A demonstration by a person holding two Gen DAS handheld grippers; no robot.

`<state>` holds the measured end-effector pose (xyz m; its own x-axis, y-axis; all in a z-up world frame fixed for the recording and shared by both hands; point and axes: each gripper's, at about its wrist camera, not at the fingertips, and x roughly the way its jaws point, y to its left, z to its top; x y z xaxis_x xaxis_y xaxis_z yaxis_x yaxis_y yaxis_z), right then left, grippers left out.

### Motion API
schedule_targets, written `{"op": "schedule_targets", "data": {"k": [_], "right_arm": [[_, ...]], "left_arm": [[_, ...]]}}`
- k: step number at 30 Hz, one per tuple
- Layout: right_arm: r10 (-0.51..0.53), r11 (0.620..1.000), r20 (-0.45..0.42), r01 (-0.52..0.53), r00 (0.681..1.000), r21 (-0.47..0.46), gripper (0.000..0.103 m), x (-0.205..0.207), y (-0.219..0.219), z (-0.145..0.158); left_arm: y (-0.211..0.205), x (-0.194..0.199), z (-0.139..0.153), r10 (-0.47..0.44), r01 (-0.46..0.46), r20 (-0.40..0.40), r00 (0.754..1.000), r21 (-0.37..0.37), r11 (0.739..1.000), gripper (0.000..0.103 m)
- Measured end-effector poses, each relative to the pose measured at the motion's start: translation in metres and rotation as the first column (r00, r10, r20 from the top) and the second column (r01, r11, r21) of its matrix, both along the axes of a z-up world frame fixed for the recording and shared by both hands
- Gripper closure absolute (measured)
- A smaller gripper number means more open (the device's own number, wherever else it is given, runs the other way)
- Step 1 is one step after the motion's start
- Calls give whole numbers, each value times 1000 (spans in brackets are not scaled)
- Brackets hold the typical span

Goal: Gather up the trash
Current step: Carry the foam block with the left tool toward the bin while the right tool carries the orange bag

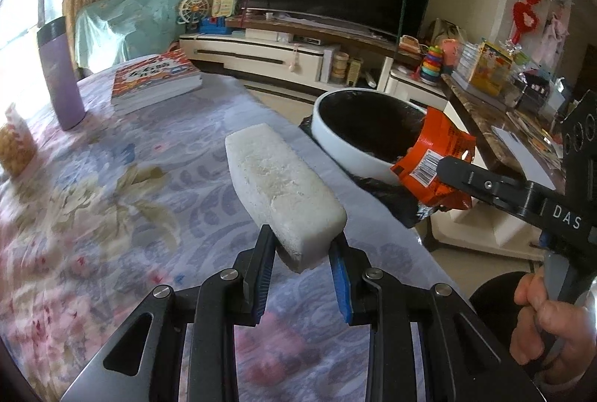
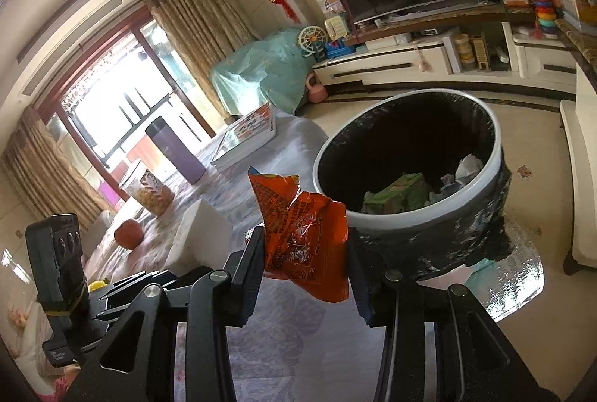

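Foam block (image 1: 283,193): looking light and stiff yet crumbly, with one face already chipped; being held by its near end, the long body sticking out forward over the floral table (image 1: 112,185); probably better gripped gently, since hard pressure would likely dent or break it.

Left gripper (image 1: 303,262): jaws clamping on the foam block's narrow end, blue pads (image 1: 341,284) pressing both sides; pointing forward and downward across the table toward the bin.

Orange snack wrapper (image 2: 302,237): appearing thin, crinkly and nearly weightless, likely slippery where glossy; being pinched across its crumpled middle, upper part standing above the jaws, lower corner hanging below; a bunched fold probably giving the surest hold.

Right gripper (image 2: 306,252): jaws closing on the wrapper from both sides; tilting downward, aiming at the bin's mouth just beyond the wrapper.

Right hand (image 1: 541,320): wrapping the handle, fingers curling around it, low at the frame's right edge in the left view.

Trash bin (image 2: 496,163): white-rimmed, lined with a black bag, standing on the floor just past the table edge; already holding crumpled paper and a green packet.

Both items: being carried in the air, near the bin, neither over its opening for certain.
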<state>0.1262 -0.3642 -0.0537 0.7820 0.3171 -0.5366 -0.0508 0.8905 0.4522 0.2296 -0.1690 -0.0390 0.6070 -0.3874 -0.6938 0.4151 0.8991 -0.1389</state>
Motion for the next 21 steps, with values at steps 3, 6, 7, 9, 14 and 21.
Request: {"op": "schedule_targets", "data": {"k": [3,6,7,9,14,21], "right_arm": [[-17,1000,3,17,1000,0,61,1,-7,2],[-32,999,8,32,999,-2,61,1,-14,4],[-37,999,9,37,999,-4,61,1,-17,5],[-49,999,11,49,999,-7,61,1,-22,7],[-80,997,13,80,997,-10,61,4,-38,11],[-96,995,1,96,995,-24,61,13,-51,14]], "left_arm": [[-7,3,3,-19,19,4,1000,-1,1000,76],[-14,7,5,-37,37,11,999,-1,999,76],[-16,8,6,-43,43,14,999,-1,999,76],[-22,11,7,-55,55,19,998,2,998,76],[-35,18,10,-80,80,28,996,7,997,76],[-52,31,11,-106,106,30,994,12,994,76]]}}
